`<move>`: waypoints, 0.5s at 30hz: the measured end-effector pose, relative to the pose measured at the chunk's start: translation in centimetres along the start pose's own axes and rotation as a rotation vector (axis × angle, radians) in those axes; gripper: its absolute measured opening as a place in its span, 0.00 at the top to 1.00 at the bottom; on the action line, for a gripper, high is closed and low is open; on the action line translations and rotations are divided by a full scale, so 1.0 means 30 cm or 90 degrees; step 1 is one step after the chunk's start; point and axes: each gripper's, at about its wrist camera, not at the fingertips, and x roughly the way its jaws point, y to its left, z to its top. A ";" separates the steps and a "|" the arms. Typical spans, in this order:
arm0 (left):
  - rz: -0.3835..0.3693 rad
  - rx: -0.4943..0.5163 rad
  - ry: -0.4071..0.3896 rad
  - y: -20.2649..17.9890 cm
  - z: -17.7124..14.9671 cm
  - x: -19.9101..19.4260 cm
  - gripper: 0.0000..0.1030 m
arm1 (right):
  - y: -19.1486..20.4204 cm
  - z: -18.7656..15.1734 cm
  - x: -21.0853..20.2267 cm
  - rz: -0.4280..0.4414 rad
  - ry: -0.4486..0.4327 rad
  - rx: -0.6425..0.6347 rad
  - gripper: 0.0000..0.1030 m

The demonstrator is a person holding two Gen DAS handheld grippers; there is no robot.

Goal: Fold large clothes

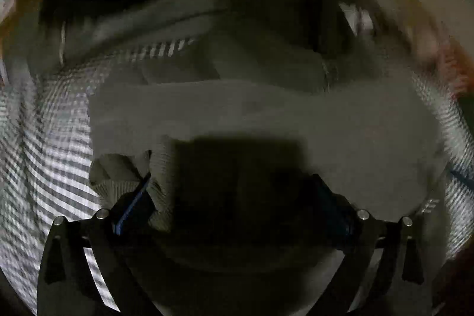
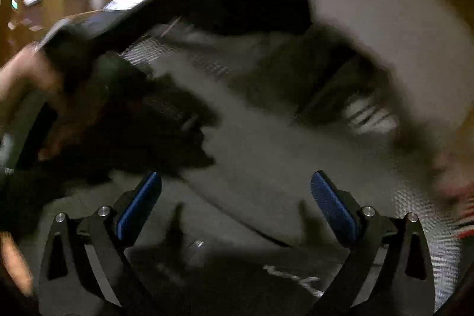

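With both claws spread wide and empty — your left gripper [image 1: 234,197] low over the grey, soft knit garment [image 1: 266,120] lying on the striped bed cover [image 1: 59,138], your right gripper [image 2: 237,206] above it — pinch one clean edge each.

No text, label, brand or number is showing clearly enough to read in either view. In the right wrist view a pale scrawled mark [image 2: 293,279] is lying on the grey garment [image 2: 266,156] near the camera, low and right of centre, but blur is keeping it from being made out as letters.
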 end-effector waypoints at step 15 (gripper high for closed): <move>-0.102 -0.120 -0.035 0.180 -0.107 -0.259 0.07 | 0.059 0.016 0.197 0.232 0.106 -0.074 0.15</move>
